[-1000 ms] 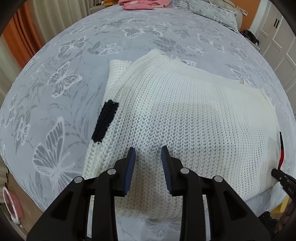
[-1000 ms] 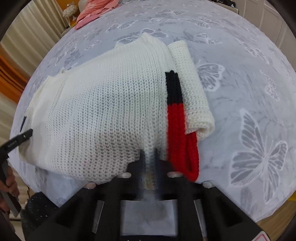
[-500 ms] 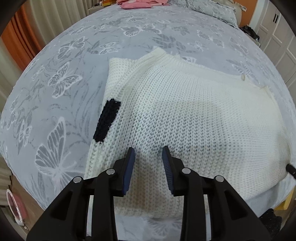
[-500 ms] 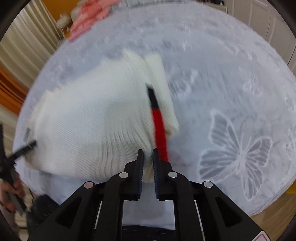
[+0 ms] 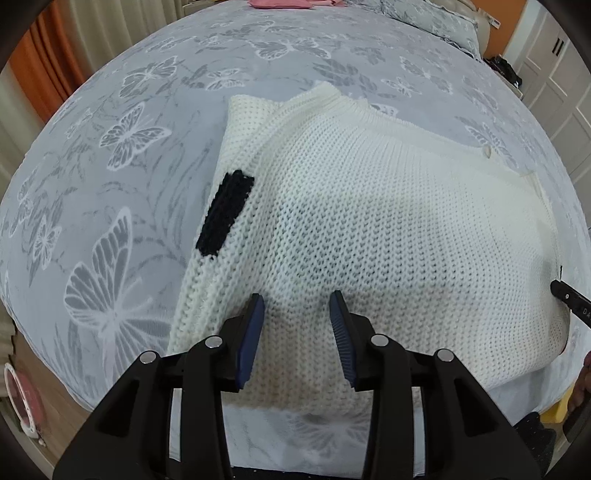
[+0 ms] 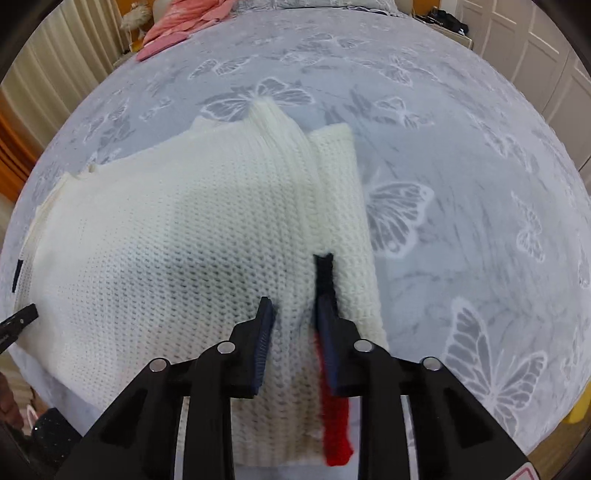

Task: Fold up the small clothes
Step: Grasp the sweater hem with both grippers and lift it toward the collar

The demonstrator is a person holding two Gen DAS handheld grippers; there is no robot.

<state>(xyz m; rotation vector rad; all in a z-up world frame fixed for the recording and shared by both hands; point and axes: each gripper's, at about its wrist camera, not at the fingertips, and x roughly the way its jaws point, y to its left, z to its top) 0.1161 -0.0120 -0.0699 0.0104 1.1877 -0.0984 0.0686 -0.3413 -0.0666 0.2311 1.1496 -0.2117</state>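
Both wrist cameras are looking forward and down along their jaws, hovering close above the bed [image 5: 155,122]; each is viewing the same white sweater [image 5: 388,229] from opposite near corners.

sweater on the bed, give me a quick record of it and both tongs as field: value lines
garment: white knit sweater, partly folded, flat on the bed
surface: grey butterfly bedspread
trim: black patch on its left side; red and black band along its right side
left tongs: open, over the near hem, holding nothing
right tongs: open, over the knit beside the band
background: pink clothes at the far edge
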